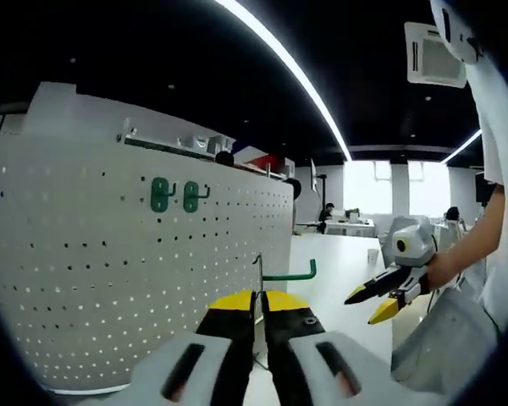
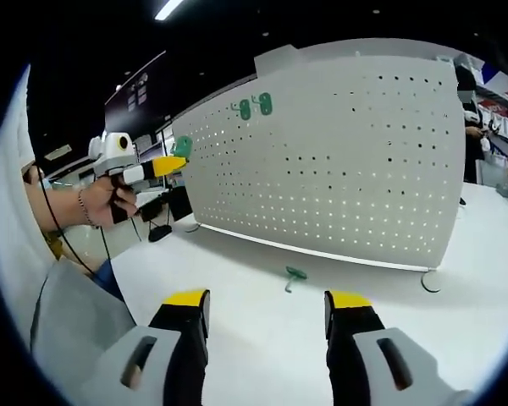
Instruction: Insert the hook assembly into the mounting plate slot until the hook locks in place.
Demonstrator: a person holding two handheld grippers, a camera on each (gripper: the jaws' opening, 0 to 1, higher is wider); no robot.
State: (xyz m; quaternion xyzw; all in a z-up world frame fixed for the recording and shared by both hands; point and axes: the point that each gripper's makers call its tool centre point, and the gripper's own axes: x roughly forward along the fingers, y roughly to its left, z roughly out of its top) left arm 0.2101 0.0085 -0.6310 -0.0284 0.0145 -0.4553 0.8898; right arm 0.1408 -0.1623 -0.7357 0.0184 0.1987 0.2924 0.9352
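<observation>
In the left gripper view the green hook (image 1: 289,273) sits pinched between the yellow-tipped jaws of the left gripper (image 1: 259,306), its thin metal stem running down between them and its green arm reaching out toward three o'clock with the tip turned up. It hangs in the air near the white pegboard (image 1: 110,271), apart from the holes. On that board, up at about eleven o'clock from the held hook, two more green hooks (image 1: 173,195) are already seated side by side.

Over in the right gripper view, the same left gripper (image 2: 165,162) comes in at nine o'clock, a hand (image 2: 110,203) wrapped around its grip, green showing at its tip just beside the board's edge. The mounted pair (image 2: 255,106) sits high on the board at twelve o'clock.

The right gripper (image 2: 267,309) has its jaws spread wide, holding nothing, over the white table (image 2: 262,355). Just beyond them, at twelve o'clock, a spare green hook (image 2: 295,275) lies flat on the table, in front of the board's lower edge.
</observation>
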